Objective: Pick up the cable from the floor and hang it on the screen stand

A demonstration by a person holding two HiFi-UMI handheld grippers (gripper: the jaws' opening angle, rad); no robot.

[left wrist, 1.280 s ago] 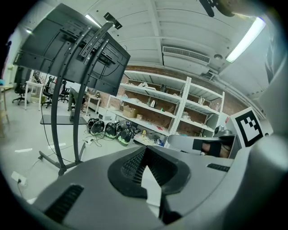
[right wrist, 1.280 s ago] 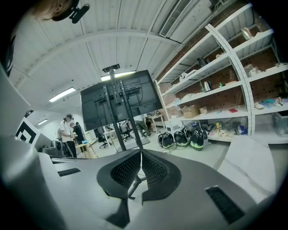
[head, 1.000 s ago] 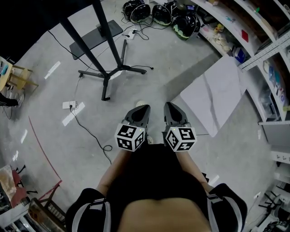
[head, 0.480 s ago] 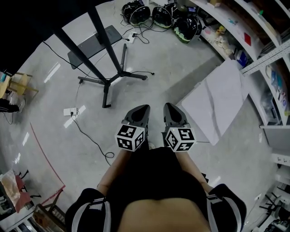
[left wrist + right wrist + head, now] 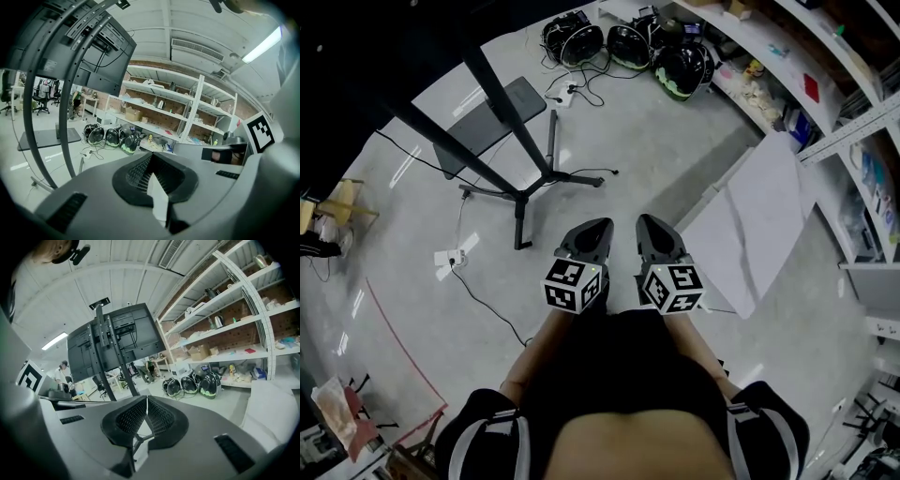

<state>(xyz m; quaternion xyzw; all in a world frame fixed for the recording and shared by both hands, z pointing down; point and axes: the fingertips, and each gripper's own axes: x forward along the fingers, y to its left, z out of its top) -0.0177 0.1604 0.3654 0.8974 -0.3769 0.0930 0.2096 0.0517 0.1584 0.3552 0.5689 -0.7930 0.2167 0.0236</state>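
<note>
Both my grippers are out in front of my waist, side by side and near each other, pointing forward. My left gripper (image 5: 596, 225) has its jaws pressed together with nothing between them. My right gripper (image 5: 650, 222) is closed and empty too.

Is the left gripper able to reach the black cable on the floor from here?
Probably not yet: the left gripper is held at waist height, jaws shut, while the cable lies on the floor off to its left. Nothing blocks it.
</note>
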